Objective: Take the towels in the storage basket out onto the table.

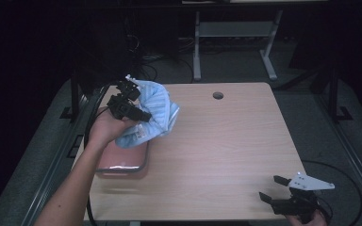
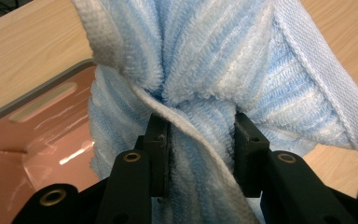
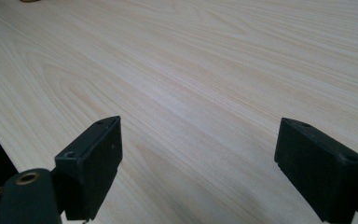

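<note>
A light blue striped towel [image 1: 156, 110] hangs bunched above the table's left side, held up by my left gripper [image 1: 141, 114]. In the left gripper view the two black jaws are shut on a thick fold of the towel [image 2: 200, 93], with my left gripper [image 2: 200, 149] pinching it. Under the towel sits a pink tray [image 1: 120, 157] with a grey rim, also seen as the pink tray [image 2: 37, 140] at the left. My right gripper [image 1: 269, 187] rests low at the table's front right corner, open, with bare wood between its jaws [image 3: 198, 154].
The wooden table [image 1: 217, 141] has a round cable hole [image 1: 218, 95] near its far edge. A white desk frame [image 1: 235, 33] stands on the floor behind. Cables trail off the table's left side and front right.
</note>
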